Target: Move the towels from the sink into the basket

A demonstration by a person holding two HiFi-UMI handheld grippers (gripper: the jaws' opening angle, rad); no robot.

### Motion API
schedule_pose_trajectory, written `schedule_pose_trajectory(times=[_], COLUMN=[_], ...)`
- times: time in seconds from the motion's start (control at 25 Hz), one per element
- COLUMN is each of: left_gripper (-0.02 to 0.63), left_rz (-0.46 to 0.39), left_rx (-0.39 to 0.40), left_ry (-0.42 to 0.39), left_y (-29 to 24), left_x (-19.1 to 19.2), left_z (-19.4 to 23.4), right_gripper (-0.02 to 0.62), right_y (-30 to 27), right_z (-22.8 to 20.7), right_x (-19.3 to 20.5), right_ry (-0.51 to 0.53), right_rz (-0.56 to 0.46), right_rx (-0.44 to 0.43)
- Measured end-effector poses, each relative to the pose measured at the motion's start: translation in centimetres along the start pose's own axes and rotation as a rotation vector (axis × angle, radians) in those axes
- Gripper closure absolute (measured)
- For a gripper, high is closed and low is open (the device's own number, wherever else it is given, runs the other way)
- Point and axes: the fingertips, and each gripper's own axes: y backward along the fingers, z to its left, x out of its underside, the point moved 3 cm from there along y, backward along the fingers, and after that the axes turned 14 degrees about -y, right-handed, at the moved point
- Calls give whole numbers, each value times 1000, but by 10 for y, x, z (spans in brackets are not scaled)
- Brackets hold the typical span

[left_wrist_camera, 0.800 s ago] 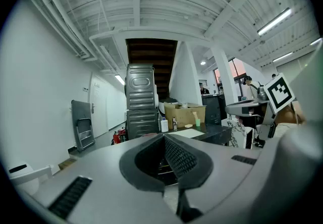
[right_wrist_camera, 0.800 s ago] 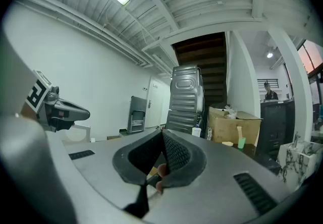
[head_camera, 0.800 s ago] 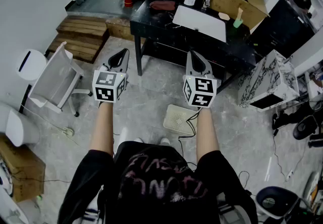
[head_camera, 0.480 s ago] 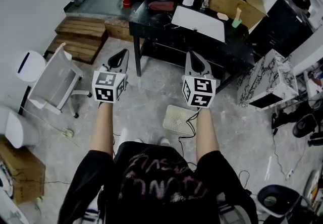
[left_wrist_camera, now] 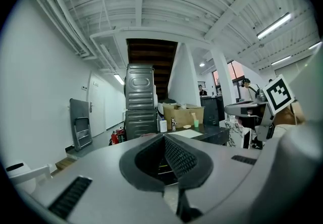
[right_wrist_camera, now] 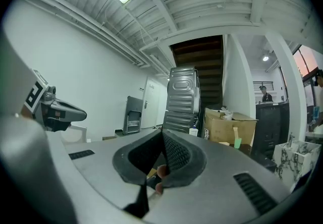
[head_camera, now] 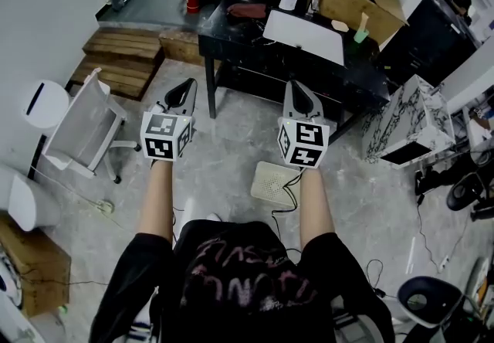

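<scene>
The left hand-held gripper (head_camera: 183, 92) and the right hand-held gripper (head_camera: 297, 94) are held level above the floor, short of the black surface (head_camera: 255, 48). Both have their jaws pressed together on nothing. No sink or basket can be made out. A dark red bundle (head_camera: 248, 8) near the surface's far edge may be a towel. The approach likely goes best by stepping close, finding the towels, then parting the jaws before reaching in.

White, square, perforated basket (head_camera: 276, 183) on the grey floor.
</scene>
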Motion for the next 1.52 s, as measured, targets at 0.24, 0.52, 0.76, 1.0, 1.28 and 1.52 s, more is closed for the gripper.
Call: schedule_pose_trajectory(times=[0.24, 0.52, 0.76, 1.0, 1.28, 1.52], left_gripper=[589, 589, 589, 589, 589, 589], left_rz=[6, 16, 23, 42, 76, 100], left_rx=[15, 23, 33, 47, 50, 52], left_ry=[-5, -16, -14, -20, -6, 0], left_y=[5, -9, -38, -88, -155, -219], left_x=[9, 12, 23, 29, 48, 54], left_z=[2, 11, 21, 33, 53, 73], right_gripper=[581, 580, 580, 580, 580, 580], right_y=[2, -18, -48, -96, -166, -230], right_z=[8, 8, -3, -21, -43, -65], right_x=[4, 2, 10, 18, 30, 34], right_ry=[-1, 14, 10, -1, -10, -23], right_rz=[5, 12, 16, 22, 39, 55], right_rx=[3, 4, 12, 10, 0, -9])
